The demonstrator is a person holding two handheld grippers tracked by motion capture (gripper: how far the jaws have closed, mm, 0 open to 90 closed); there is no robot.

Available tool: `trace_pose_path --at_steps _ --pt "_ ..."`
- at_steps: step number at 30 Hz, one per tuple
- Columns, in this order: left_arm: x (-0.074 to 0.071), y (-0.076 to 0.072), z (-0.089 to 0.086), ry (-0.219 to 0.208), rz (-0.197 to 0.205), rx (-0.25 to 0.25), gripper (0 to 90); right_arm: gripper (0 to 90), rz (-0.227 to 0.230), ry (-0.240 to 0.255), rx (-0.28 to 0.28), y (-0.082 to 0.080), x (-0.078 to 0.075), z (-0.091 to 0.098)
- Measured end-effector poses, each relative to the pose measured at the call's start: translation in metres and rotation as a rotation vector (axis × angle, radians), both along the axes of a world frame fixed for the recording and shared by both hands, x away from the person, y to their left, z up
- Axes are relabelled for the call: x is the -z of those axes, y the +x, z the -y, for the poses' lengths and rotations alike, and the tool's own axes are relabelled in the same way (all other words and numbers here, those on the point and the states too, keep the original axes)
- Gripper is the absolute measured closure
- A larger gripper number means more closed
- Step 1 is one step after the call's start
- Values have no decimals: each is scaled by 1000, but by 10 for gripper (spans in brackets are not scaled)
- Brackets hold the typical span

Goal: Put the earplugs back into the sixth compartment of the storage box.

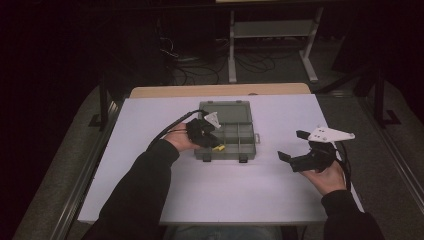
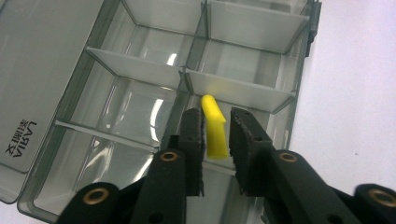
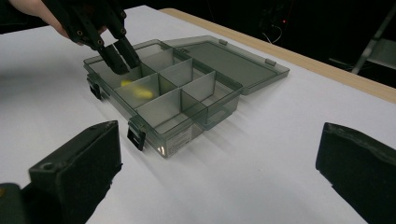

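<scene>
yellow piece (image 2: 215, 128) | small, curved plastic | lying in organizer box (image 2: 60, 140) compartment, 7 o'clock corner | lid open

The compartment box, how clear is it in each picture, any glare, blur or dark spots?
High view: dim overall, surroundings almost black, the compartment box small and soft. Left gripper view: bright and sharp, white glare streaks on the clear dividers, the yellow piece crisp. Right gripper view: box sharp, the yellow piece blurred through the tinted wall, near pads out of focus.
</scene>
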State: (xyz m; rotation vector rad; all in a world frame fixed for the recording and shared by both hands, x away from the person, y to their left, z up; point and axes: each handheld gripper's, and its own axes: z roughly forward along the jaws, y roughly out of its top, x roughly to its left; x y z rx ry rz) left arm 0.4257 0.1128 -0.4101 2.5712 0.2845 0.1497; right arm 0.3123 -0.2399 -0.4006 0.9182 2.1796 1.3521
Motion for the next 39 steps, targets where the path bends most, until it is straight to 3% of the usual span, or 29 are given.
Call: trace_pose_path --at_steps 6,12,16,22,25,35,39 --pt "-8 -1 -6 -39 -10 -14 662 0 -1 -1 0 0 0 0" --pt "-17 -6 -16 -105 -4 -24 508 0 1 3 0 -1 0 1" --pt "-22 -9 -21 -145 -10 -20 458 0 -1 2 -1 -1 0 0" --pt "-33 -16 -29 -190 13 -18 370 0 -2 5 1 -1 0 1" --pt "-38 -18 -35 -221 7 -20 289 0 -2 7 2 -2 -1 1" --pt "-37 -25 -55 -264 -9 -38 120 0 -4 6 1 -1 0 0" --pt "-35 -28 -63 -272 13 -62 11 0 -4 6 0 -1 0 0"
